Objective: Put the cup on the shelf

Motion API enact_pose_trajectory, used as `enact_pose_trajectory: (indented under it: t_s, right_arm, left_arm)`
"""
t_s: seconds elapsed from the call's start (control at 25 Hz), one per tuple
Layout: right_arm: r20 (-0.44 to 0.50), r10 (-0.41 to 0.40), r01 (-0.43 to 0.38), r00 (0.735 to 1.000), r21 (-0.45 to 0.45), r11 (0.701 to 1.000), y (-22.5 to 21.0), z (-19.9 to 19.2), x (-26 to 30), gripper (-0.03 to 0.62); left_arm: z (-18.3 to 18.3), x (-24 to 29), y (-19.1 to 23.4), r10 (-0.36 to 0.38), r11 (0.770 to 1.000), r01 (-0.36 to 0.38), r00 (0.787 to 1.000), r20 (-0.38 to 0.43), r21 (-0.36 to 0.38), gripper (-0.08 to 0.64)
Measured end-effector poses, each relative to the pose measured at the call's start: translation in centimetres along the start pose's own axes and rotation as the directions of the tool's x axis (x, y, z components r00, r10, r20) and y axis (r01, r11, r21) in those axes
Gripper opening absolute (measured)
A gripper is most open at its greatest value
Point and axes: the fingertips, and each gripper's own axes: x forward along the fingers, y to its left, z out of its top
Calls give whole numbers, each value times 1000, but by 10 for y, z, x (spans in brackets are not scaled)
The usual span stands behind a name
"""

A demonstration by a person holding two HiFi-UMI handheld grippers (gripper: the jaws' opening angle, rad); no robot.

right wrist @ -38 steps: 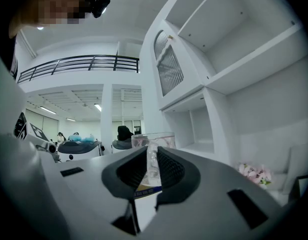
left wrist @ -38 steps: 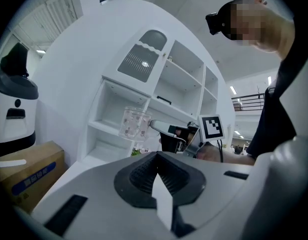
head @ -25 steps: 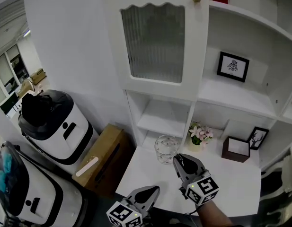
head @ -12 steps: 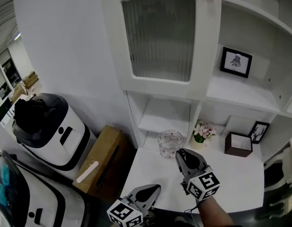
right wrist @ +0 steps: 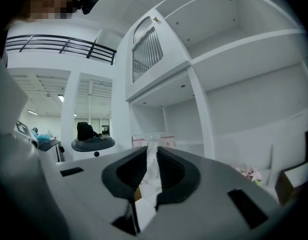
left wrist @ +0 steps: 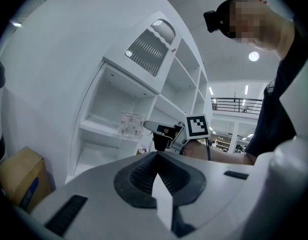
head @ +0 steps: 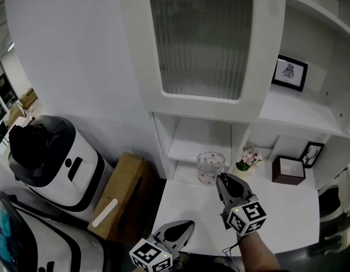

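Finding one, change: compared with a second ago, the cup (head: 210, 167) had come up off the desk (head: 282, 217) and travelled toward 12 o'clock in the head view. It now stood in front of the lowest open shelf (head: 193, 147) instead of low over the desk. The right gripper (head: 221, 181) had followed it up. I judged this to be the carry stage nearing its end, with the set-down not yet made.

Finding two, grip: in the right gripper view the jaws were closed on the thin glass wall of the cup, with the rim showing just above them. The left gripper (head: 185, 226) hung at 7 o'clock of the right one, fingers pressed together with nothing between them, taking no part.

Finding three, position: in the left gripper view the base of the cup sat about level with the shelf board at its front edge. I could not tell whether it touched the board. The flowers (head: 249, 158) stood near it at 3 o'clock, apart from it.

Finding four, attitude: the cup was upright, mouth toward 12 o'clock, long axis vertical, with no evident tilt. In my judgement it was fit to be lowered as held
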Motion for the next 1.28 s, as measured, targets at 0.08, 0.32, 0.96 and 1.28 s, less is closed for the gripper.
enact_pose_trajectory:
  t_s: [0.08, 0.32, 0.96, 1.28]
  right_arm:
    - [-1, -15, 15, 1000, 3, 1000, -4, -1, 7, 43]
    - [-5, -50, 50, 999, 10, 999, -13, -5, 27, 43]
    - [-6, -102, 102, 995, 22, 995, -33, -5, 63, 43]
    - [-25, -132, 133, 991, 25, 991, -42, -11, 79, 44]
  left_arm:
    - [1, 1, 7, -8, 1000, 8, 1000, -6, -2, 5]
    - [5, 4, 27, -19, 1000, 19, 1000, -10, -12, 5]
    - [8, 14, 53, -33, 999, 31, 999, -32, -41, 5]
    - [7, 15, 58, -35, 998, 33, 999, -32, -45, 5]
